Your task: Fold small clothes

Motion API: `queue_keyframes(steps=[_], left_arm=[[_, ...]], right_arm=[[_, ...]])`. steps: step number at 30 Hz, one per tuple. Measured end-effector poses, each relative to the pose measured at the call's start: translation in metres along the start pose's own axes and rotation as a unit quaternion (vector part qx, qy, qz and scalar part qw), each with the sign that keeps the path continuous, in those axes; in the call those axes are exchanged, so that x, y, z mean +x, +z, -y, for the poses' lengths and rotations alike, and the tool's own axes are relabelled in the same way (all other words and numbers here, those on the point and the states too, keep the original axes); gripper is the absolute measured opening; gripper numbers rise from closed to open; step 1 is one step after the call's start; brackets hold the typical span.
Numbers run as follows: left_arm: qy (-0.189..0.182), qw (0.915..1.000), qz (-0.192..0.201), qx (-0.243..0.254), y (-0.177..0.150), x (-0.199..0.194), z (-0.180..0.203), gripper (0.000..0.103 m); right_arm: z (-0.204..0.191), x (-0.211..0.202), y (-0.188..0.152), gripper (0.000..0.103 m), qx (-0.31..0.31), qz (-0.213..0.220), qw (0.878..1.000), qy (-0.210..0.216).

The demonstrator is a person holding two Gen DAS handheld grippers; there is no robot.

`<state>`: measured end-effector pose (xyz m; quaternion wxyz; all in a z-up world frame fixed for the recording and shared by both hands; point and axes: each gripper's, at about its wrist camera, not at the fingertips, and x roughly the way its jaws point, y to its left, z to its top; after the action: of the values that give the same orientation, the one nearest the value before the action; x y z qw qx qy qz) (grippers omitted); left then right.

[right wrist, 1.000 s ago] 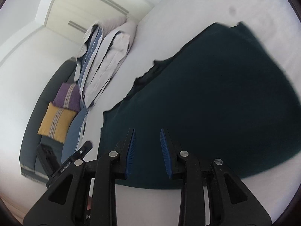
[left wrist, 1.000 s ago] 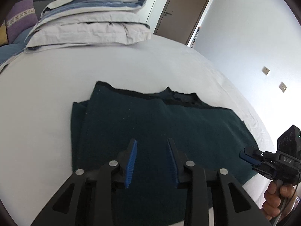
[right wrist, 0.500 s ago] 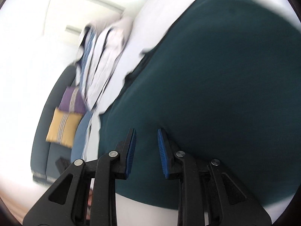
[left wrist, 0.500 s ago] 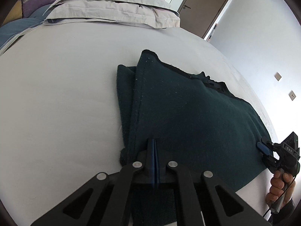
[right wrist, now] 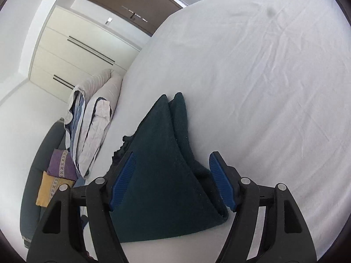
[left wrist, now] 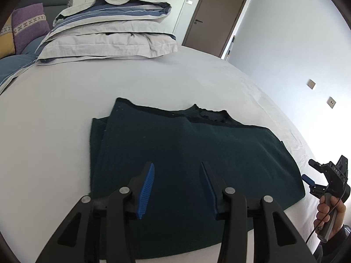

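A dark green garment (left wrist: 186, 160) lies folded on the white bed sheet (left wrist: 153, 81), its black collar at the far edge. My left gripper (left wrist: 177, 171) is open and empty, held over the garment's near part. The right gripper also shows in the left wrist view (left wrist: 311, 173), open, just off the garment's right edge. In the right wrist view the garment (right wrist: 162, 166) lies lengthwise between my open right gripper's (right wrist: 171, 160) blue pads, with a folded layer along its right side.
A stack of grey and blue pillows and bedding (left wrist: 109, 37) lies at the head of the bed. A dark sofa with purple (left wrist: 28, 26) and yellow cushions stands at the left. A brown door (left wrist: 215, 15) and a wall with sockets are at the right.
My left gripper was shut half a second ago and is now open and pulled back. My right gripper has opened wider and swung to the garment's right end.
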<state>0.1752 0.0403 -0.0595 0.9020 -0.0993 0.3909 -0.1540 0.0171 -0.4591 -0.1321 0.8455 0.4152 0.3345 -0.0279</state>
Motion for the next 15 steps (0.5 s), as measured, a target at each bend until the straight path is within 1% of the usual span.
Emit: queue_keyframes(steps=[2, 4, 6, 8, 10, 12, 13, 14, 15], left_arm=[[0.001, 0.9998, -0.017, 0.014, 0.003, 0.015, 0.015, 0.047], [0.01, 0.9988, -0.04, 0.028, 0.003, 0.034, 0.029, 0.047], [0.012, 0.9978, -0.056, 0.034, -0.001, 0.048, 0.037, 0.047], [0.026, 0.9953, -0.088, 0.031, -0.007, 0.068, 0.038, 0.048], [0.034, 0.9951, -0.086, 0.034, -0.009, 0.072, 0.04, 0.049], [0.045, 0.994, -0.091, 0.043, -0.009, 0.073, 0.045, 0.05], [0.05, 0.9932, -0.093, 0.049, -0.009, 0.074, 0.047, 0.051], [0.054, 0.9926, -0.095, 0.054, -0.009, 0.075, 0.049, 0.052], [0.056, 0.9922, -0.095, 0.057, -0.009, 0.076, 0.051, 0.052]], right_arm=[[-0.001, 0.014, 0.003, 0.069, -0.017, -0.02, 1.0, -0.01], [0.002, 0.024, 0.005, 0.069, -0.013, -0.029, 0.999, -0.013], [0.005, 0.031, 0.01, 0.069, -0.016, -0.027, 0.999, -0.02], [0.008, 0.041, 0.014, 0.069, -0.019, -0.032, 0.999, -0.027], [0.005, 0.055, 0.016, 0.066, -0.024, -0.046, 0.998, -0.031], [0.003, 0.056, 0.019, 0.064, -0.039, -0.053, 0.997, -0.034], [0.0, 0.057, 0.02, 0.062, -0.045, -0.056, 0.997, -0.034], [-0.002, 0.059, 0.021, 0.053, -0.048, -0.062, 0.997, -0.029], [-0.004, 0.063, 0.021, 0.048, -0.047, -0.069, 0.996, -0.025]])
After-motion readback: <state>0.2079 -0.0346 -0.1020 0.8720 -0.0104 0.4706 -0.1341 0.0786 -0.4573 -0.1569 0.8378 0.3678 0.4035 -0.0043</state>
